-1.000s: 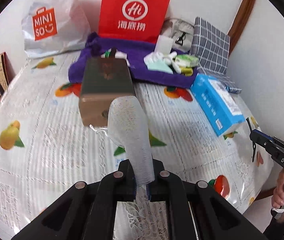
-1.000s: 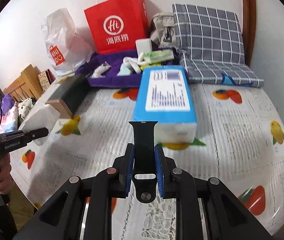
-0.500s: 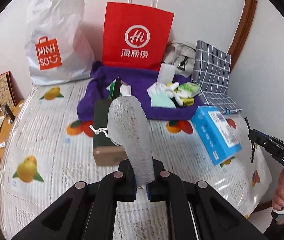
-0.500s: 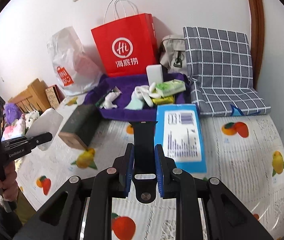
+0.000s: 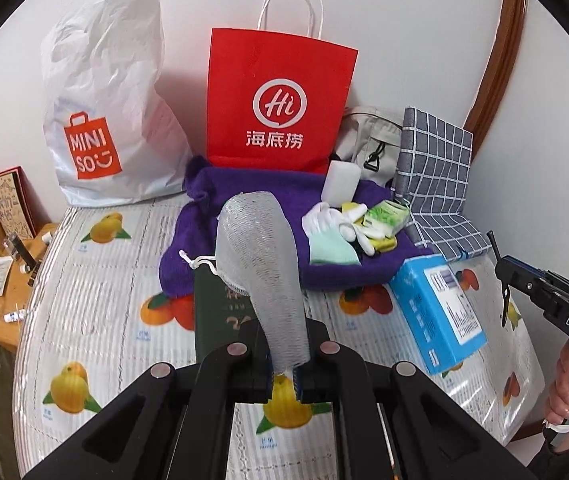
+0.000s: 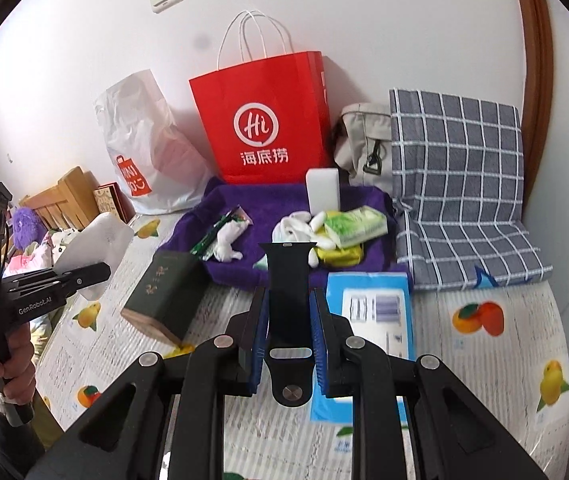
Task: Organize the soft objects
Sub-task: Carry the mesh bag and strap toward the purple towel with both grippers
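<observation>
Both grippers have risen and drawn back from the bed (image 5: 84, 280), so the red paper bag (image 5: 280, 104) and the purple towel (image 5: 244, 184) now show in full. Left gripper (image 5: 284, 372): clamped on the lower end of a white mesh pouch (image 5: 260, 264), which stands up between the fingers. Right gripper (image 6: 287, 344): clamped on a black watch strap (image 6: 289, 280), gripped by its edges near the buckle end. Pouch: light, limp, likely to sag; hold at the gathered end. Strap: flexible, rubbery, non-fragile; hold across its width. Remaining soft items lie on the purple towel.
</observation>
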Tool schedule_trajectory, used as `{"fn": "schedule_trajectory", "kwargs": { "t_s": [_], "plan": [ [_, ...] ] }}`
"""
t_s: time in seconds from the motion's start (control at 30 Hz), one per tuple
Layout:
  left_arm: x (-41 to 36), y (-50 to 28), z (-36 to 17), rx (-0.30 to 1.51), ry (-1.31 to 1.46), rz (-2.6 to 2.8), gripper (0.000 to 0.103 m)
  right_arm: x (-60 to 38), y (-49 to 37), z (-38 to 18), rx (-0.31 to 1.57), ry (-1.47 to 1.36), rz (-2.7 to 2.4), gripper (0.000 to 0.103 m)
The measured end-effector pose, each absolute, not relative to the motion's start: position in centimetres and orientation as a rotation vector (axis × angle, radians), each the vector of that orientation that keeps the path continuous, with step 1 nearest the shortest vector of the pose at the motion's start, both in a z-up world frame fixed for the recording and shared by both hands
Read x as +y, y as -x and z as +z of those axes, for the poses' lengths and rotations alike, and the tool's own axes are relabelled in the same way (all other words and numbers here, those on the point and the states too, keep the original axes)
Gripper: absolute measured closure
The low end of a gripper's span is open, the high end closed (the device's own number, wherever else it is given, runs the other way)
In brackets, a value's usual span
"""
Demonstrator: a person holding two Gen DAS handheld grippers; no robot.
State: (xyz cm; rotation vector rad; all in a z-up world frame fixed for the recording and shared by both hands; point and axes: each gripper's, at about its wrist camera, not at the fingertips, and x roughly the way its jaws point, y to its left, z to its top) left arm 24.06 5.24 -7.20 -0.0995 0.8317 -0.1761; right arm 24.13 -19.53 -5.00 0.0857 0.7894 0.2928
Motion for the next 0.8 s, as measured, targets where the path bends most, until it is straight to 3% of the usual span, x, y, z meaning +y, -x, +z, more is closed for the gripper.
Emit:
{"fn": "schedule_trajectory", "kwargs": {
  "t_s": [0.8],
  "plan": [
    [5.8, -33.5, -6.3, 0.840, 0.089, -0.103, 0.096, -19.1, -34.5, -3.9, 0.776, -0.149, 0.347, 0.083]
  ]
}}
